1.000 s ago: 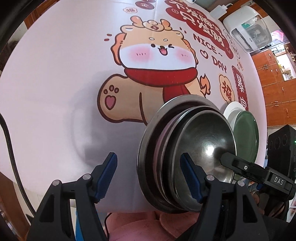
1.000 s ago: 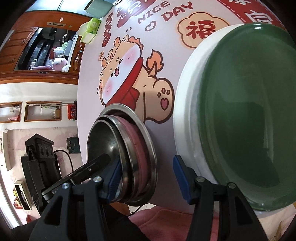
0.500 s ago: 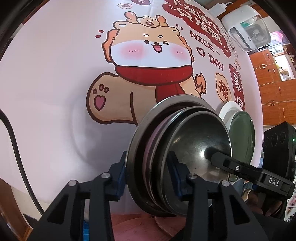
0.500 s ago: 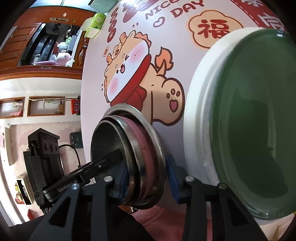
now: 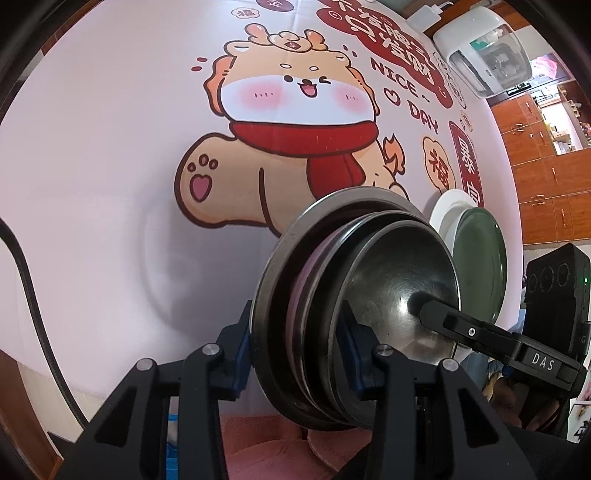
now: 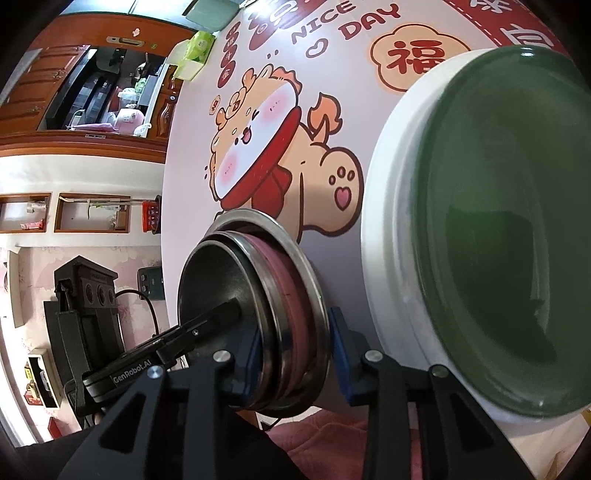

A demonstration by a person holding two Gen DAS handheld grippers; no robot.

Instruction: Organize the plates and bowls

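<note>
Both the left gripper [image 5: 295, 347] and right gripper [image 6: 295, 347] were clamped on the nested steel bowl stack [image 5: 354, 291], apparently poised for a level two-handed lift.

Round table [image 5: 92, 155] covered with a pale cloth printed with a cartoon dog in a red scarf [image 5: 295, 122], red Chinese characters and the words "NICE DAY" [image 6: 343, 22]. Beyond the table edge: white appliance [image 5: 484, 51], wooden cabinets [image 5: 554, 166], green tissue pack [image 6: 195, 48]. Black cable [image 5: 33, 314] along the near table edge; pink cushion [image 6: 325, 435] below.
</note>
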